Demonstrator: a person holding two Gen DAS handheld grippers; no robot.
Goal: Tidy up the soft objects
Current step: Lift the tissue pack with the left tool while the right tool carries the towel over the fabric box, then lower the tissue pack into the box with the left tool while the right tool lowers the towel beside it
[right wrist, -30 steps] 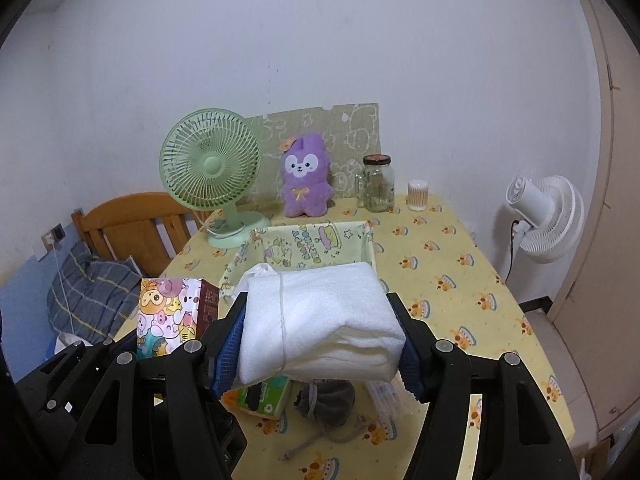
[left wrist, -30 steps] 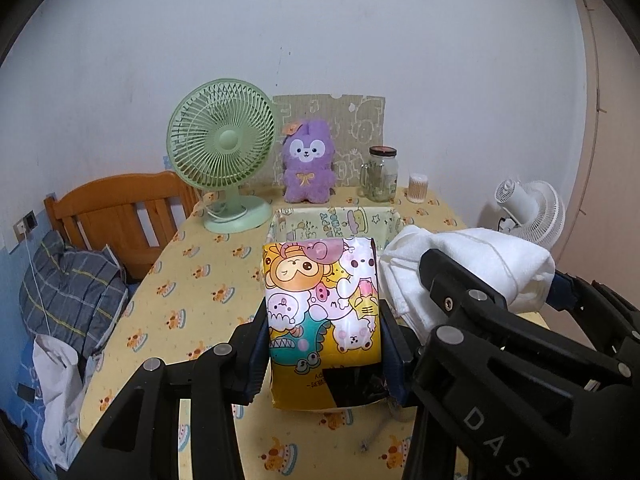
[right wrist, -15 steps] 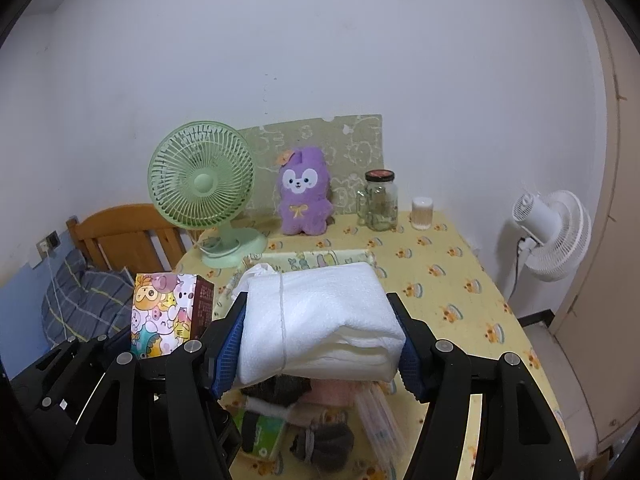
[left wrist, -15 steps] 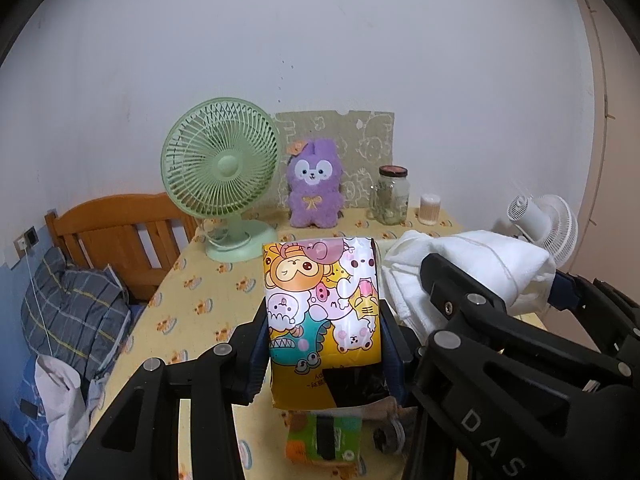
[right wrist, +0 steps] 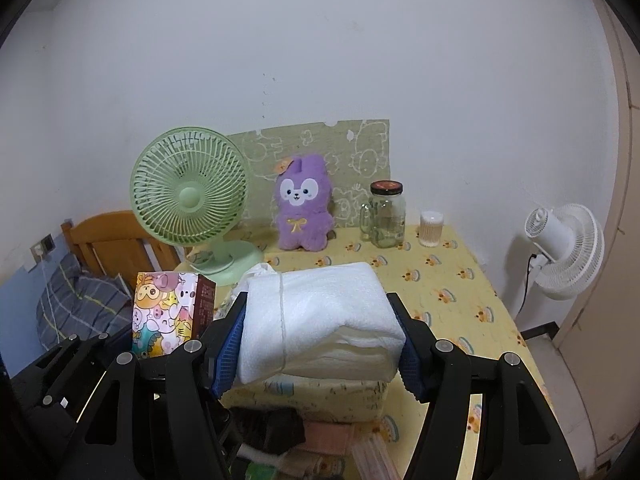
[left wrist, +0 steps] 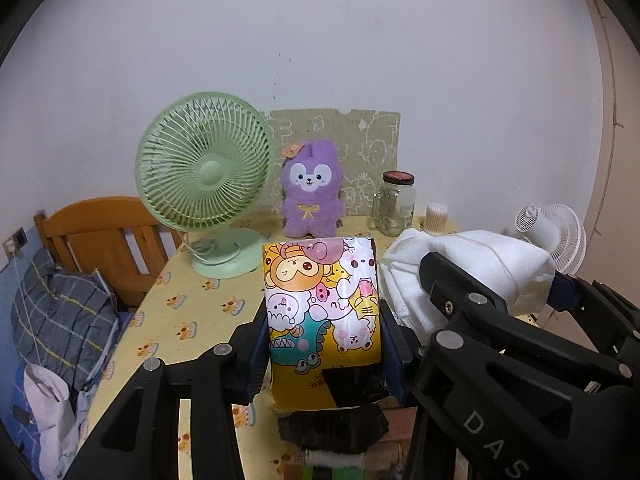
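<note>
My left gripper (left wrist: pixel 322 336) is shut on a cartoon-printed tissue pack (left wrist: pixel 322 304) and holds it upright above the table; the pack also shows in the right wrist view (right wrist: pixel 170 308). My right gripper (right wrist: pixel 318 340) is shut on a folded white towel (right wrist: pixel 320 320), held above a yellow fabric storage box (right wrist: pixel 320 396). The towel shows at the right of the left wrist view (left wrist: pixel 472 264). Dark and pink soft items (right wrist: pixel 280 432) lie below the grippers at the near edge.
A green desk fan (right wrist: pixel 192 208), a purple plush rabbit (right wrist: pixel 304 204), a glass jar (right wrist: pixel 386 214) and a cotton swab cup (right wrist: pixel 431 228) stand at the back of the yellow table (right wrist: pixel 460 292). A wooden chair (left wrist: pixel 104 240) is left; a white fan (right wrist: pixel 564 252) right.
Both grippers have pulled back and tilted up with their loads still held. The storage box has slid down and under the towel, and soft items have come into view at the near edge.
</note>
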